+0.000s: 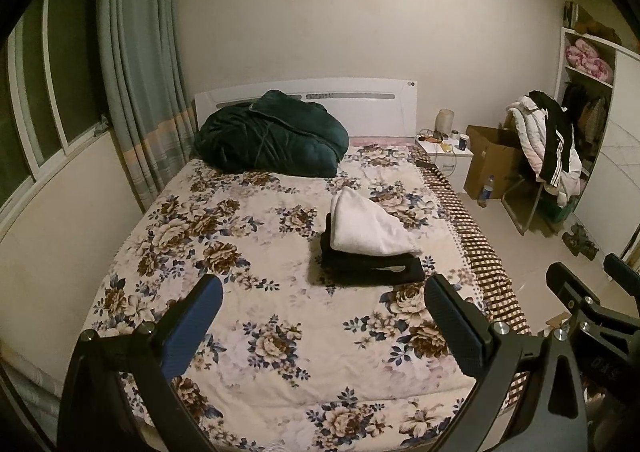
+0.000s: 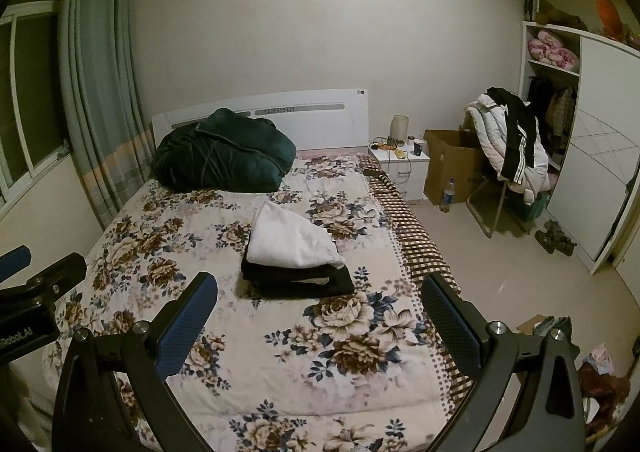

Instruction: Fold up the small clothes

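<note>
The bed (image 1: 224, 252) wears a floral cover; a folded clothes stack (image 1: 368, 248) lies right of centre, a dark green quilt (image 1: 272, 136) bundled at the far left.

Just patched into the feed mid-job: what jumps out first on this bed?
A stack of folded clothes sits mid-bed on the floral bedspread, a white folded garment on top of black ones. A bunched dark green quilt lies against the headboard. Both grippers, left and right, hang open and empty above the near end of the bed.
</note>
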The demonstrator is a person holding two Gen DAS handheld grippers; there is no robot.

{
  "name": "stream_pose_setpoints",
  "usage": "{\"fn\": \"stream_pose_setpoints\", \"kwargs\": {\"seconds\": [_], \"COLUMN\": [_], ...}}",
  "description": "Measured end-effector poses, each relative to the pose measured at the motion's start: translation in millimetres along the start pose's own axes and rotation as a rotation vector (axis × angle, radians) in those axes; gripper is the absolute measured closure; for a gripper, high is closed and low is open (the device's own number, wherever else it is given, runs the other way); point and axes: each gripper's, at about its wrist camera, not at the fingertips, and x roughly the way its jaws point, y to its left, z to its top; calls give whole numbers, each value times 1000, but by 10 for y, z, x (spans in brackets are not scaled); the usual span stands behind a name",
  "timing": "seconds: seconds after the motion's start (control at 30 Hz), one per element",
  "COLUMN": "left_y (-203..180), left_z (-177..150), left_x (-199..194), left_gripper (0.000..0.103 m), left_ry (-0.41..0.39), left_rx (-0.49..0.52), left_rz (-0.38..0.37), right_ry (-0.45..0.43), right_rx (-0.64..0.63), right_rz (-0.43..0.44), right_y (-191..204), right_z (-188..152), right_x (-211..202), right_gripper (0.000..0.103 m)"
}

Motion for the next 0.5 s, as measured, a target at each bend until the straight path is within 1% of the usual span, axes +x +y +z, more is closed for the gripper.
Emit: {"fn": "stream_pose_setpoints", "kwargs": {"seconds": [0.5], "left_y": [13], "left_z": [-46], "left_x": [-32], "left_gripper": [0], "left_ry": [8], "left_rx": [3], "left_rz": [3], "right_ry": [1], "right_rx": [-2], "right_rz": [4], "right_y": [4], "right_z": [-76], "right_x": [11], "right_gripper": [0]}}
